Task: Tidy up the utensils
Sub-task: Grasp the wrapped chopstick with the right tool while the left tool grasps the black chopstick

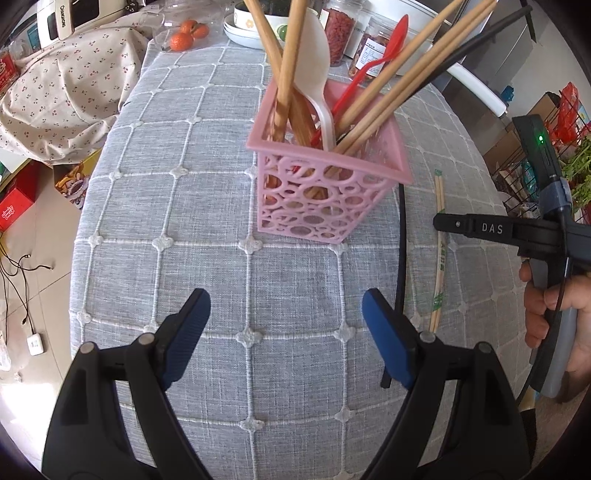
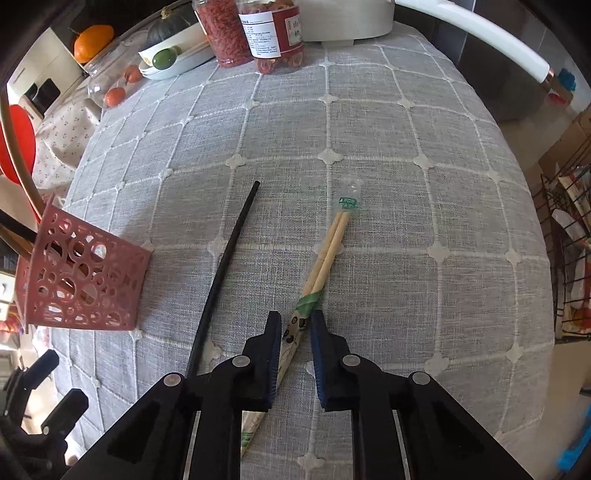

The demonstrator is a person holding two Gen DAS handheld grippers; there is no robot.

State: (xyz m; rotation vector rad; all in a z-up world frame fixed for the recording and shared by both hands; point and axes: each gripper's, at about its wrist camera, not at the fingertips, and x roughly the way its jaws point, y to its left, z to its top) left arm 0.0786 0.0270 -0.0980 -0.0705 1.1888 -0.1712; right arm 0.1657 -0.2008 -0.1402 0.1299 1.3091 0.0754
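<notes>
Two risks: the right hand-held gripper [image 2: 295,325], parted astride the wrapped chopsticks [image 2: 325,254], may nudge them askew on closing; the left hand-held gripper [image 1: 286,314], released, could bump the pink basket [image 1: 325,184].

A table [image 2: 369,122] is covered by a grey cloth stitched in white squares. A pink perforated basket [image 1: 325,195] is stood near its middle. Beside the basket, a black chopstick [image 2: 225,269] and a wrapped pair of wooden chopsticks [image 2: 325,254] are laid flat. Two jars [image 2: 251,29], stacked white dishes [image 2: 173,66] and small oranges [image 1: 188,33] are set along the far edge.
</notes>
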